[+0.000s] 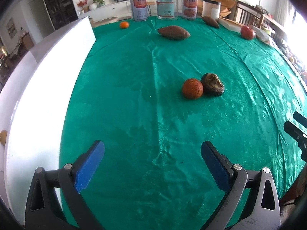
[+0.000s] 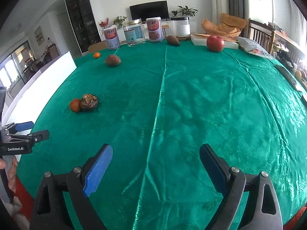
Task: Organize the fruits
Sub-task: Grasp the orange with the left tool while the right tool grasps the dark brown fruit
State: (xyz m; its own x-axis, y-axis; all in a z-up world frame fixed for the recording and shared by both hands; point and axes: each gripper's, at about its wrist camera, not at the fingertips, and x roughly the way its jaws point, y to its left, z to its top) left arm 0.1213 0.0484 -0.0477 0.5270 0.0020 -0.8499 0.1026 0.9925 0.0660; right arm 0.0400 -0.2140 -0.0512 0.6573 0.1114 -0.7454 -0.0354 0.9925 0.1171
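Observation:
An orange (image 1: pixel 192 88) (image 2: pixel 75 105) lies mid-table, touching a dark shrivelled fruit (image 1: pixel 213 84) (image 2: pixel 89 102). A small orange (image 1: pixel 124 25) (image 2: pixel 96 55) sits far left. A brown oblong fruit (image 1: pixel 173 33) (image 2: pixel 112 60) lies in the far middle, another brown one (image 1: pixel 210 21) (image 2: pixel 172 40) by the jars. A red apple (image 1: pixel 247 32) (image 2: pixel 215 43) is far right. My left gripper (image 1: pixel 152 149) is open and empty above the near cloth; it also shows in the right wrist view (image 2: pixel 32 129). My right gripper (image 2: pixel 155 153) is open and empty; its fingers (image 1: pixel 295 128) show at the left view's right edge.
A green cloth (image 1: pixel 153 115) covers the table. A white foam box (image 1: pixel 44 72) (image 2: pixel 49 76) stands along the left edge. Two cans (image 1: pixel 138 7), a glass jar (image 1: pixel 166 5) and a white canister (image 1: pixel 211 7) line the far edge. A flat white box (image 2: pixel 199 38) and a bag (image 2: pixel 253 47) lie far right.

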